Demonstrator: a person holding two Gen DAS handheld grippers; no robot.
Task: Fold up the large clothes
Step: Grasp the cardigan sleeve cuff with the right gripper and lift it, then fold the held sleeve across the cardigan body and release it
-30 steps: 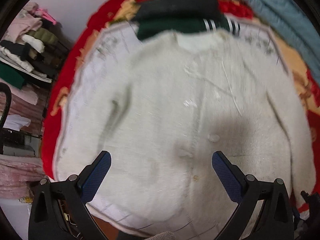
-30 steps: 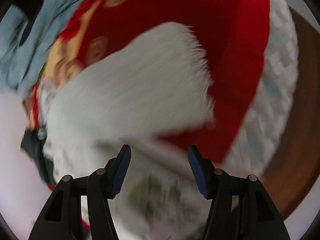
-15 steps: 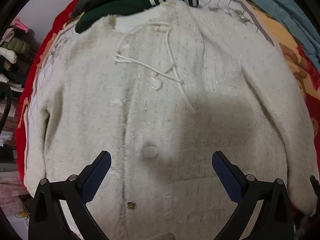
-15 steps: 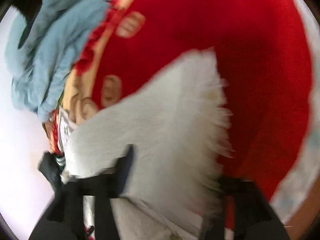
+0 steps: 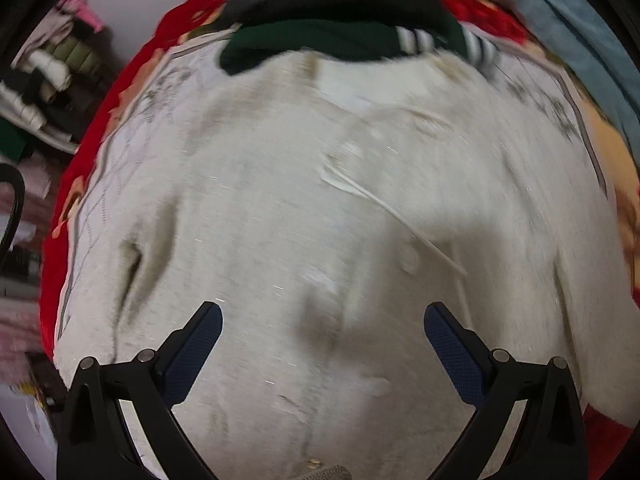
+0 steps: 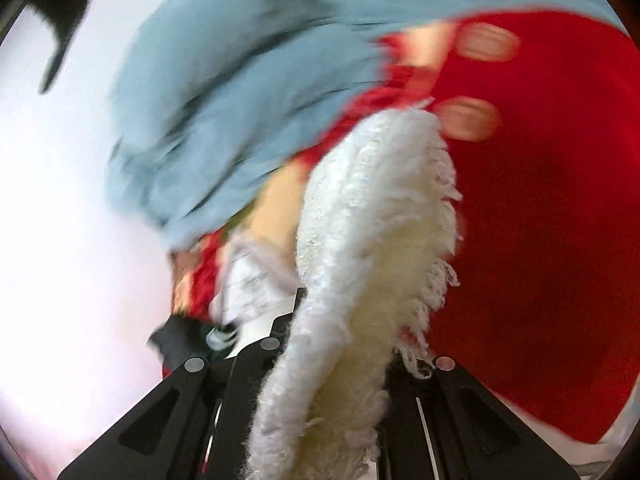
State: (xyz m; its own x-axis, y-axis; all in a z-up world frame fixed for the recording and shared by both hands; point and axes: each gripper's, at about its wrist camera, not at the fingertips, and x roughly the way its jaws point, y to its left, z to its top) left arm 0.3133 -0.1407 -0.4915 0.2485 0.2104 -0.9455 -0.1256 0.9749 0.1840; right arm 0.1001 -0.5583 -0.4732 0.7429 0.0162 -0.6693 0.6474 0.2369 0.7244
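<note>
A fluffy cream cardigan [image 5: 304, 216] lies spread flat, front up, on a pale sheet over a red blanket [image 5: 84, 184]. It has buttons and a white drawstring [image 5: 384, 204] near the neck. My left gripper [image 5: 322, 336] hangs open above its lower middle, holding nothing. My right gripper [image 6: 340, 344] is shut on the cardigan's fringed sleeve cuff [image 6: 384, 216] and lifts it off the red blanket [image 6: 540, 240]; the cuff hides the fingertips.
A dark green garment with white stripes [image 5: 340, 36] lies at the cardigan's collar. A light blue garment [image 5: 568, 28] lies at the far right, also in the right wrist view [image 6: 240, 112]. Stacked clothes [image 5: 44, 92] fill shelves on the left.
My right gripper closed on the sleeve cuff and raised it. My left gripper, still open, drew back from the cardigan, so more of the collar and green garment shows.
</note>
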